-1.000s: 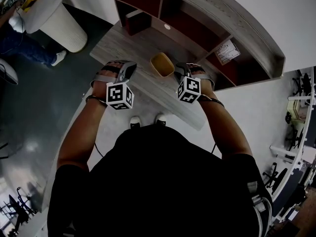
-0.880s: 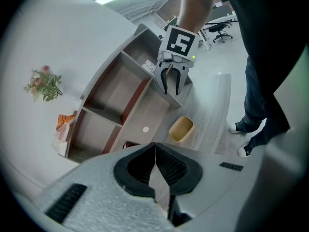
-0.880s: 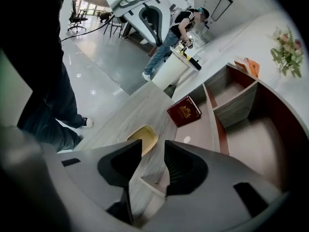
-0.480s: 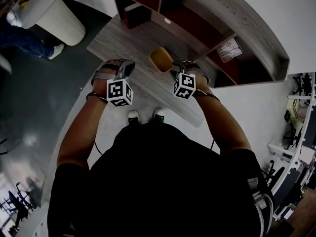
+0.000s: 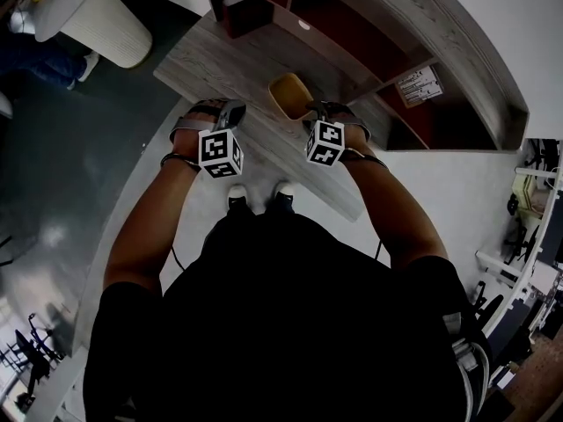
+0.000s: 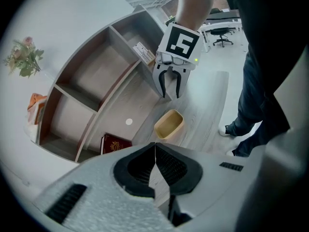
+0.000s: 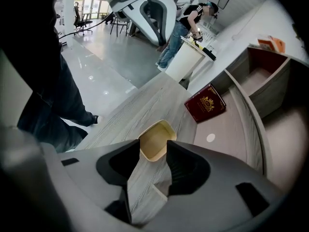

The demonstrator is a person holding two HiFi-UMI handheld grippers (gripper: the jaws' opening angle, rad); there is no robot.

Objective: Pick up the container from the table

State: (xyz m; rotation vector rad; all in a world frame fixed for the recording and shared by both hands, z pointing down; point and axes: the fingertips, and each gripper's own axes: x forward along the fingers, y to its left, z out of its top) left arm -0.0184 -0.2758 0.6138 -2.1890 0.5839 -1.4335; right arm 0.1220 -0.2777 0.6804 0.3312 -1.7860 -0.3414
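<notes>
A small yellow container stands empty on the grey wooden table. In the right gripper view the container lies just beyond the fingertips of my right gripper. Its jaws are opening, with only bare table between them. In the head view my right gripper hangs at the container's right edge, pointing steeply down. My left gripper is shut on nothing. It is left of the container and apart from it. In the head view my left gripper hovers over the table.
A curved shelf unit runs along the table's far side. A dark red book lies in it, near a small white disc. A person bends over a round white table at the far left.
Both grippers have come down toward the table. The right one has closed in on the container and spread its jaws wider. The left gripper stays shut.
</notes>
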